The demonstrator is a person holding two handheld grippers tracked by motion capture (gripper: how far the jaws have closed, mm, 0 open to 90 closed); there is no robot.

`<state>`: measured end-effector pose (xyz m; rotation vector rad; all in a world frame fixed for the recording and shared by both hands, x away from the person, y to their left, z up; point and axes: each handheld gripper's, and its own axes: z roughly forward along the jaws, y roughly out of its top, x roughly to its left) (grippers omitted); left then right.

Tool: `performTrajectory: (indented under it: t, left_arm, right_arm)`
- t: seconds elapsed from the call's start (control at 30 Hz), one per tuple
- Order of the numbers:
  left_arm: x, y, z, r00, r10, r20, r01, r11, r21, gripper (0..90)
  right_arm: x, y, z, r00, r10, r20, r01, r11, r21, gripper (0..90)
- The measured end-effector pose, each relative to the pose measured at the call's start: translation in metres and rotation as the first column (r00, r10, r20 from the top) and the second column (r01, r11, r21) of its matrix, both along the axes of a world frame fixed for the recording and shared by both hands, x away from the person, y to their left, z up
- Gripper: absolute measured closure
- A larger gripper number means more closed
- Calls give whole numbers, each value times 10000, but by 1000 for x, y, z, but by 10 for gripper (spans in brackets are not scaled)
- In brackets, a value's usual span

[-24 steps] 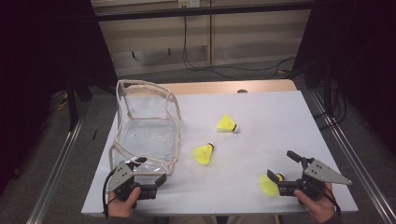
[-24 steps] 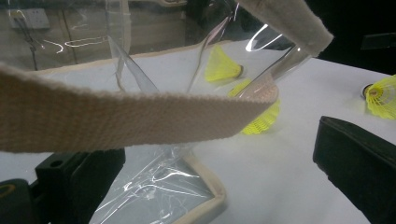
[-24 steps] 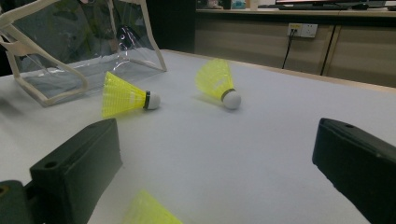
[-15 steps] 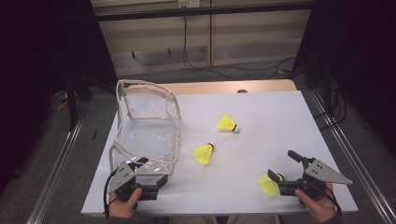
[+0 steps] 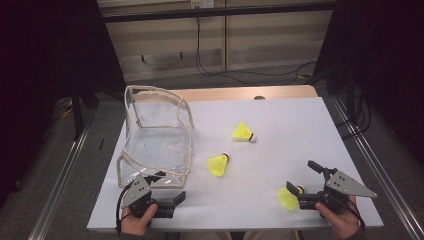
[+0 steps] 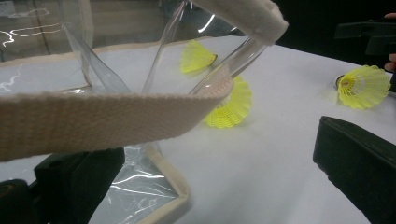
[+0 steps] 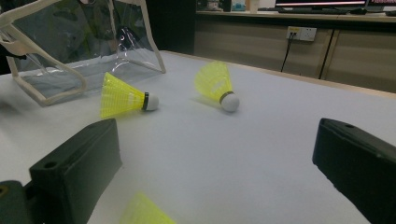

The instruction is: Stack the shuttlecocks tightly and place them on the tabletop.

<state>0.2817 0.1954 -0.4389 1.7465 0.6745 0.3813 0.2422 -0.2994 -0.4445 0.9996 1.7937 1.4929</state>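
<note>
While both hands sit low at the bottom edge of the high view, the right gripper (image 5: pixel 304 178) has its fingers spread wide around nothing, and the nearest shuttlecock (image 5: pixel 288 197) lies at the lower right of that frame, just beside the lower finger, its yellow skirt toward the bottom left and its cork tucked in toward the gripper body. In the right gripper view only the skirt's edge (image 7: pixel 142 212) peeks up at the bottom, left of centre and close to the left finger, so I'd judge it sits low and off to one side of the gap rather than squarely between the fingers. Its long axis seems to run roughly across the fingers' reach, though the cork end is too hidden to be sure. The right hand is far nearer to it than the left. The left gripper (image 5: pixel 169 186) at the lower left is open as well, gripping nothing, with one finger at the near corner of the clear pouch (image 5: pixel 160 145); in the left gripper view the pouch's cream webbing rim (image 6: pixel 116 116) crosses above the gap between the fingers. Two more shuttlecocks rest on the white bench (image 5: pixel 300 130): the middle shuttlecock (image 5: pixel 218 164) just right of the pouch's mouth, and the far shuttlecock (image 5: pixel 243 132) further up the frame, both well apart from either hand.
</note>
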Motion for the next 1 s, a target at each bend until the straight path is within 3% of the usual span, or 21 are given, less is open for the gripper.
performTrajectory:
  t: [0.27,1.0]
  left_arm:
    - [-2,-7,-1,9998,-148,-162,149,9999,22,16]
    - [-6,-29,-5,9949,-888,-475,915,9942,565,29]
  right_arm:
    - [0,0,0,10000,16,43,-16,10000,14,5]
    - [0,1,0,10000,10,15,-10,10000,-52,6]
